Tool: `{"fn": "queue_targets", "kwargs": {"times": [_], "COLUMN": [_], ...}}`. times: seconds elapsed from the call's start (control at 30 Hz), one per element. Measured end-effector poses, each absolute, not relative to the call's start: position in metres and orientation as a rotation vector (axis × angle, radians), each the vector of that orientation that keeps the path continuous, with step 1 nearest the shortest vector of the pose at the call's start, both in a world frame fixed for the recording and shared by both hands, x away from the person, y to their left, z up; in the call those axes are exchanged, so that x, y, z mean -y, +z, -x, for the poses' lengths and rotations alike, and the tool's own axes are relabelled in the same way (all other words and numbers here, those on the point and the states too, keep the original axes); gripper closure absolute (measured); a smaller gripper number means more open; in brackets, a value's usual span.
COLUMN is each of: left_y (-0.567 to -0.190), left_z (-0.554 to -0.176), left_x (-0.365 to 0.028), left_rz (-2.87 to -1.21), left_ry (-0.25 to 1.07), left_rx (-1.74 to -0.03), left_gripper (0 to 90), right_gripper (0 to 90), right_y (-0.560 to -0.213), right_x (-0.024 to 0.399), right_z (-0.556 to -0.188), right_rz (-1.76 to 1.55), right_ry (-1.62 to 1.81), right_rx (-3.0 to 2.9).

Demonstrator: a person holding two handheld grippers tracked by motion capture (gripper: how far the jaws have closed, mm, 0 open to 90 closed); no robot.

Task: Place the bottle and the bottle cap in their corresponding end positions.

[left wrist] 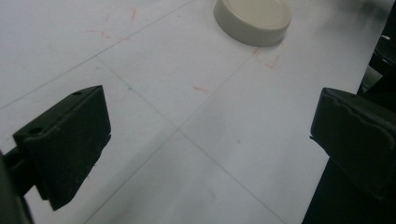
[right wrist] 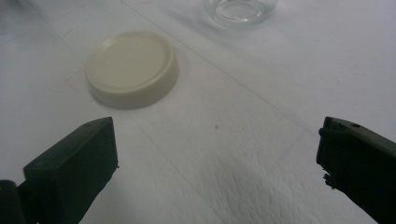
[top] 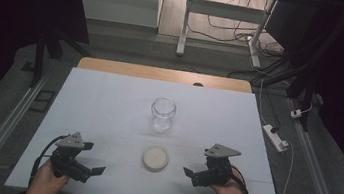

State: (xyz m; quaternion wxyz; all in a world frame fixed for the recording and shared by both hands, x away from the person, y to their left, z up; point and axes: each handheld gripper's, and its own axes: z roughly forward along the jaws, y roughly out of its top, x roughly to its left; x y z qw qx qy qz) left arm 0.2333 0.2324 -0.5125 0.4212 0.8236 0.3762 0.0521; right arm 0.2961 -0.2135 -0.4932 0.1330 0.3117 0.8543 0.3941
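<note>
Dim room; a white paper-covered table (top: pixel 109 99) is being lit from above, with faint ruled lines and red pencil marks crossing the sheet.

Left gripper (top: pixel 92 170): being held low at the near left of the sheet, jaws standing wide apart, nothing between them, bare paper being seen through the gap. Right gripper (top: pixel 189 172): being held at the near right, jaws likewise spread wide and empty, aimed inward.

Between the two grippers, near but untouched, a cream lid (top: pixel 156 158) is lying flat on the paper, top face up. Beyond it, toward the table's middle, a clear glass jar (top: pixel 163 113) is standing upright, mouth open, well apart from both grippers.

Handling, as judged: the lid is being read as light, stiff plastic with a smooth, slightly rounded rim; likely slippery, best taken across its edge, jaws low on the side wall. The jar is being read as heavier, rigid, slick and breakable; its bulging belly may slide out, so the narrower neck is being favoured.
</note>
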Motion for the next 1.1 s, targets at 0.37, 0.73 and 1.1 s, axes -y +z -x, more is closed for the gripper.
{"fn": "queue_targets", "kwargs": {"times": [0.37, 0.73, 1.1], "left_y": [-0.516, -0.519, -0.522], "left_z": [-0.217, -0.202, -0.19], "left_x": [-0.253, -0.272, -0.286], "left_rz": [-2.03, -2.003, -1.983], "left_ry": [0.154, 0.179, 0.205], "left_rx": [-1.024, -1.095, -1.155], "left_gripper": [0.0, 0.0, 0.0], "right_gripper": [0.0, 0.0, 0.0], "right_y": [-0.495, -0.496, -0.498], "right_x": [0.242, 0.268, 0.287], "right_z": [-0.278, -0.265, -0.252], "right_rz": [-0.989, -1.083, -1.157], "right_ry": [1.116, 1.068, 1.035], "right_rx": [-2.424, -2.352, -2.327]}}
